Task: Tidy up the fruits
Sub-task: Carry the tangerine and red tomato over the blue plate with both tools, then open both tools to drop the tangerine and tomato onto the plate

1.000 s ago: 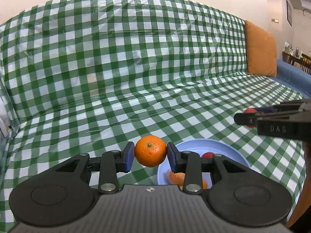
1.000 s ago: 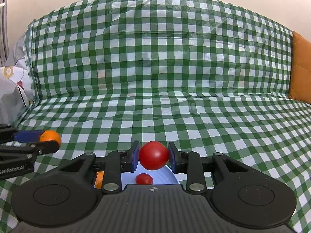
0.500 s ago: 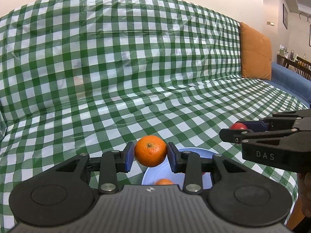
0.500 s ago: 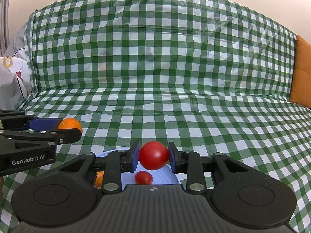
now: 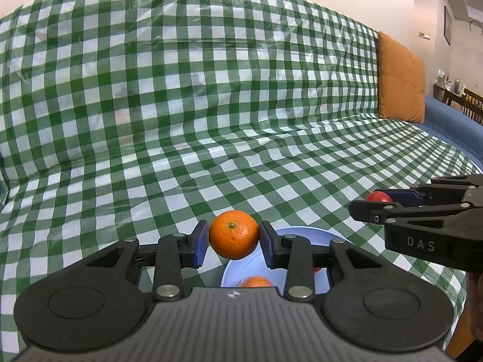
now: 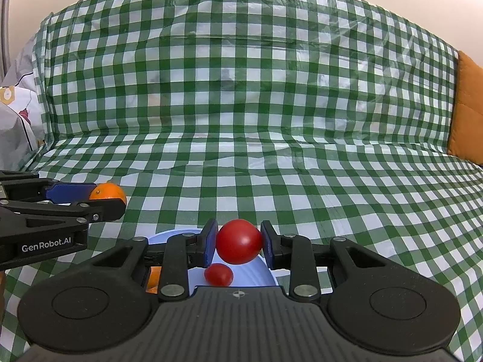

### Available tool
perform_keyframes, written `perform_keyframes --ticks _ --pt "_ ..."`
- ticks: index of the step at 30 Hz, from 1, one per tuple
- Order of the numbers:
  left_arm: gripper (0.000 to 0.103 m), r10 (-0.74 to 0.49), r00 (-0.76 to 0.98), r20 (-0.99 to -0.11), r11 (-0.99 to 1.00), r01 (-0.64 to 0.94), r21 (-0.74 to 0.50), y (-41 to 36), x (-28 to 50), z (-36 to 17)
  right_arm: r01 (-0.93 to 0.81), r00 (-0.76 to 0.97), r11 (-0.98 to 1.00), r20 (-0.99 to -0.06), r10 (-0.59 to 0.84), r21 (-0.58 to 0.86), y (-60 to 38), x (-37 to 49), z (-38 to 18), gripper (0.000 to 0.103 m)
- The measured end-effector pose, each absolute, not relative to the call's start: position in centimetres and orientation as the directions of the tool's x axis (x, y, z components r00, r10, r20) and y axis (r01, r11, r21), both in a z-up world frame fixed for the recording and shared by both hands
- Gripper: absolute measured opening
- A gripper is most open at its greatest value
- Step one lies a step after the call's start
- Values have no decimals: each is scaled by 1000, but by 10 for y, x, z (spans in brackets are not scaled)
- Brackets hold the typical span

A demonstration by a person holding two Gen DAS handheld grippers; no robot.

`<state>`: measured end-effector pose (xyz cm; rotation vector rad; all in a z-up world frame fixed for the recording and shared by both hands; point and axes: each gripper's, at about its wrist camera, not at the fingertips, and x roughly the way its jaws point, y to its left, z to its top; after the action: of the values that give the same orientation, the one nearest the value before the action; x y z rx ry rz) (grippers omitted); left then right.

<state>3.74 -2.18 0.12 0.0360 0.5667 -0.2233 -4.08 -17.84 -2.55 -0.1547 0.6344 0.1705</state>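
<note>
My left gripper [image 5: 234, 239] is shut on an orange [image 5: 234, 234], held above the near-left rim of a pale blue bowl [image 5: 305, 233]. My right gripper [image 6: 238, 242] is shut on a red tomato [image 6: 239, 240] over the same bowl [image 6: 169, 236]. Inside the bowl lie a smaller tomato [image 6: 218, 274] and another orange [image 5: 256, 281], both partly hidden by the gripper bodies. In the left wrist view the right gripper [image 5: 374, 203] comes in from the right with its tomato [image 5: 379, 196]. From the left edge of the right wrist view the left gripper [image 6: 105, 200] reaches in, carrying its orange [image 6: 107, 192].
A green and white checked cloth [image 5: 211, 120] covers the sofa seat and backrest. An orange cushion [image 5: 400, 78] leans at the far right, with the blue sofa arm [image 5: 449, 123] beside it. A patterned bag [image 6: 15, 120] sits at the far left.
Both grippers keep their fruit. In each view the other gripper has come further into the picture, and the bowl now sits lower and more to the right under the left gripper.
</note>
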Motion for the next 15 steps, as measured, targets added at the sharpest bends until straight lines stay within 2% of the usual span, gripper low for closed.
perform_keyframes --ticks 8,15 --pt "40 -257 755 -603 966 218 -139 -13 54 -9 -186 764 978 -641 80 -99 -176 -32 -38 32" --pt "41 -356 719 -597 931 327 -161 -32 50 -13 -219 715 972 -692 105 -79 -172 -23 -47 33"
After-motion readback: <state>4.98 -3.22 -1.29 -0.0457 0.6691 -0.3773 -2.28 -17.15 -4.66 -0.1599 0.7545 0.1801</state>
